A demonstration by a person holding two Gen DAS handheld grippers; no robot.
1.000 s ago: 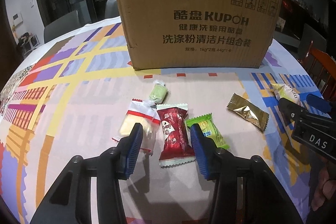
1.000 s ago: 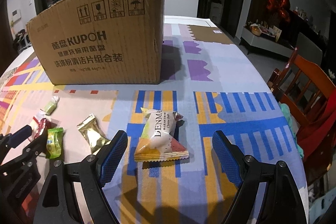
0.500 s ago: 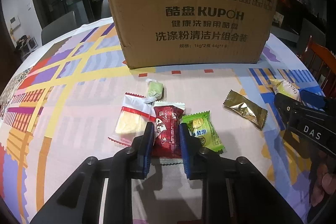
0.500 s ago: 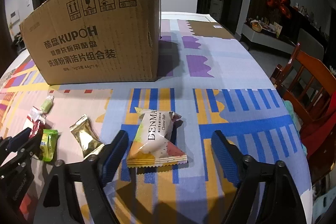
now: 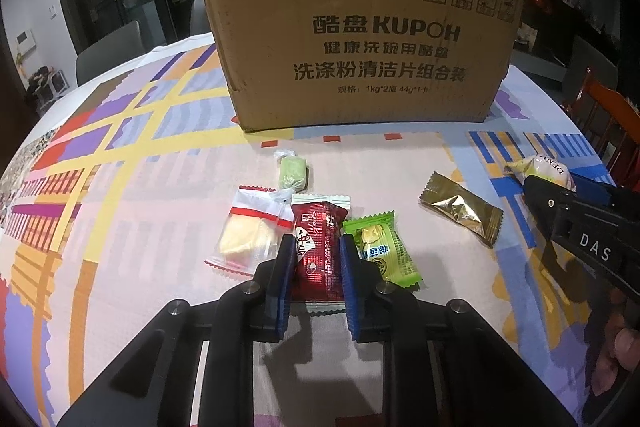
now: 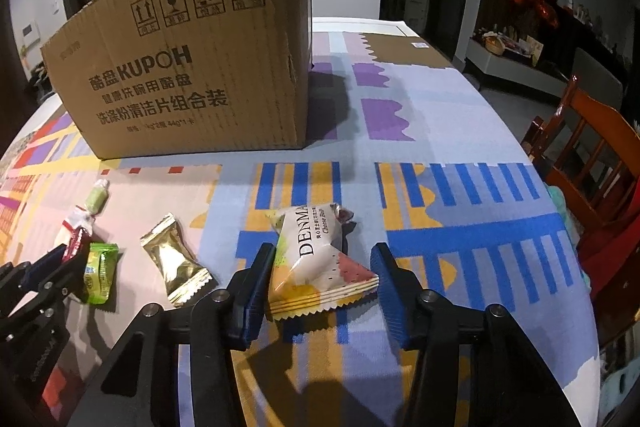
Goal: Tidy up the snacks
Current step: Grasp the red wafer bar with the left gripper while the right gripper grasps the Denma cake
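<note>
Blue ribbed pads of the left hand-held gripper [image 5: 315, 269] are clenched on the red snack packet [image 5: 319, 247], which lies flat on the desk [image 5: 120, 267] with its near end between them. The tool reaches forward low over the cloth, level with the packet. Half a second ago the pads were already pressed against the wrapper; a full second ago they stood wide on either side of it.

Just left of the red packet lies a clear packet with a pale yellow cake [image 5: 250, 227], its edge touching; just right lies a green wrapped sweet [image 5: 380, 251], also touching. Beyond them sits a small light-green twist candy [image 5: 294, 173], and further right, apart, a gold foil packet [image 5: 460, 209].

The right hand-held gripper [image 6: 324, 283] is released, its pads spread around the white DENMA cheese bar packet [image 6: 320, 259], which rests on the blue-and-orange part of the cloth. The left pad is just beside the wrapper; the right pad stands apart from it. The spread is narrower than a second ago. A fingertip of the person's right hand [image 5: 626, 347] shows at the edge of the left view.

Behind all the snacks stands the KUPOH cardboard box [image 5: 372, 47], upright on the desk. A wooden chair [image 6: 592, 155] stands off the desk's right side.
</note>
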